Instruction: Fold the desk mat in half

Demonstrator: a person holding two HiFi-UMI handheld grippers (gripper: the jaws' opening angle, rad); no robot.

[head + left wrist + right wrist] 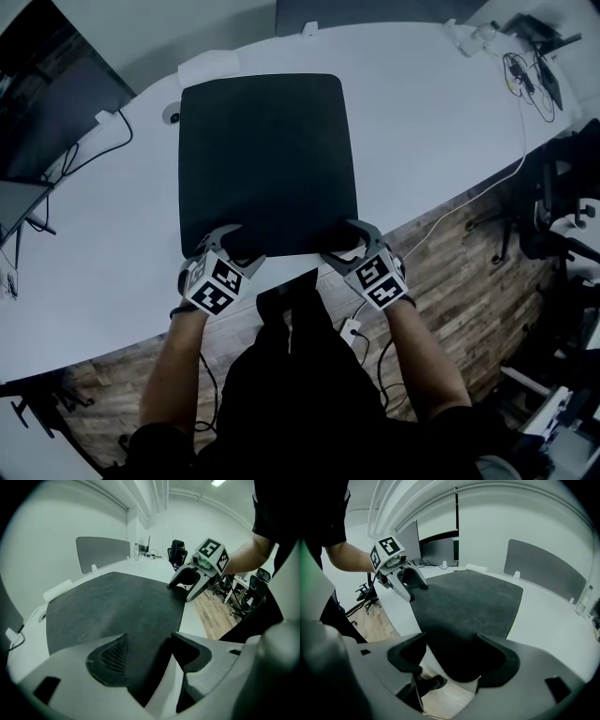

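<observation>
Left gripper (150, 656): jaws apart, ribbed pad (112, 656) over the near left corner of the black rectangular desk mat with rounded corners (267, 159), no squeeze on it. Right gripper (452, 656): jaws wide apart, near right corner of the mat in the gap, pressed by neither pad. Two grippers, one per hand, each with one cube of black-and-white square markers (214, 286). Both at the mat's near edge, well apart from each other.

One mat, flat and unfolded, spread on the white curved table (431, 122). Near edge just beside the table's near edge, far edge towards a grey upright divider panel (543, 569). One table. Near its far right end, a tangle of black cables (530, 80); along the left side, one more black cable (94, 155).

Beyond the table: brown wood-plank floor (469, 281), pale walls and ceiling. Black office chairs (562, 187) at right, number not clear. Dark screens (37, 112) at left.
</observation>
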